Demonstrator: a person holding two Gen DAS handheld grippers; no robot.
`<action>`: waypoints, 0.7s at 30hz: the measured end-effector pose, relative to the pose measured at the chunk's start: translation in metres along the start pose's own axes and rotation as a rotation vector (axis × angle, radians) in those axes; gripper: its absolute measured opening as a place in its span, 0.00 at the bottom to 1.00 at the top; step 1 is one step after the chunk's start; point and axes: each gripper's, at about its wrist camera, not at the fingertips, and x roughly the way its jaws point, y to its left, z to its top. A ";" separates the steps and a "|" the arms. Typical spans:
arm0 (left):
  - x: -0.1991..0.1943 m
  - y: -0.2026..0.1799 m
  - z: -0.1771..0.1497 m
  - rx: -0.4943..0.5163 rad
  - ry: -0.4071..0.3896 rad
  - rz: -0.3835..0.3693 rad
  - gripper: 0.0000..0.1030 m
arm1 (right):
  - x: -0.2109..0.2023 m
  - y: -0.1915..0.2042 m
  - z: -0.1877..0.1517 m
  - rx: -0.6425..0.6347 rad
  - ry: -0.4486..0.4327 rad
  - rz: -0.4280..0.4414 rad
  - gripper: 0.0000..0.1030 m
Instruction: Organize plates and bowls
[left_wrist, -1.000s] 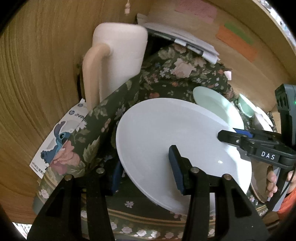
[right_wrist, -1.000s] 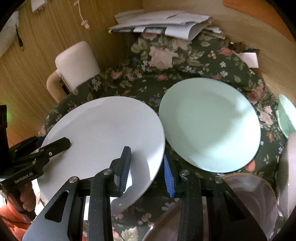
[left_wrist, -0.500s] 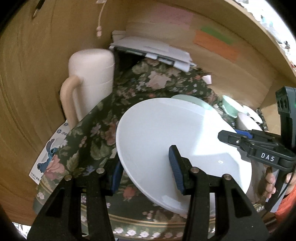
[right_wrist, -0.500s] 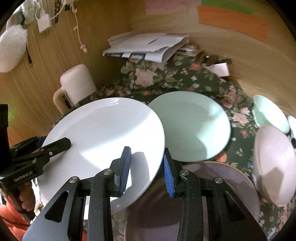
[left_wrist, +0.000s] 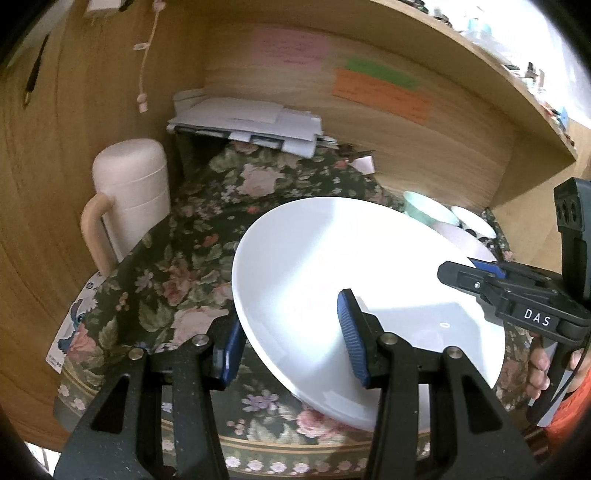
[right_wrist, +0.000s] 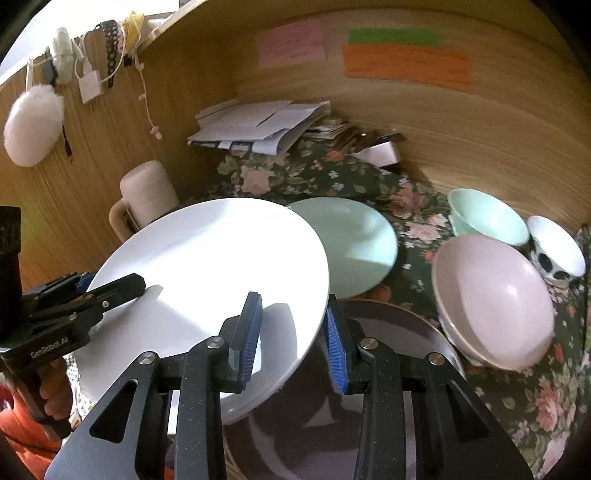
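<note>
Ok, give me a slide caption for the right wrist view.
Both tools grip a white plate above a floral cloth holding plates and bowls.

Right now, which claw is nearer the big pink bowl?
Right. The right claw grips the white plate beside the pink bowl; the left claw holds the far rim.

A glossy, smooth white plate (right_wrist: 207, 266) fills the centre of the frame above a matt floral cloth (left_wrist: 177, 266), with wood-grain panelling (right_wrist: 480, 140) behind. Ribbed blue pads (right_wrist: 251, 332) line matt black, speckled plastic gripper arms; paper sheets (right_wrist: 258, 125) lie stacked at upper centre, a glazed pink bowl (right_wrist: 495, 299) at right
</note>
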 end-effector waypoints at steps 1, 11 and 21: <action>0.000 -0.004 0.000 0.004 -0.001 -0.005 0.46 | -0.004 -0.003 -0.002 0.005 -0.006 -0.004 0.30; -0.003 -0.035 -0.002 0.047 -0.003 -0.051 0.46 | -0.032 -0.022 -0.018 0.046 -0.040 -0.041 0.30; -0.001 -0.062 -0.010 0.076 0.012 -0.091 0.46 | -0.051 -0.041 -0.037 0.087 -0.049 -0.069 0.30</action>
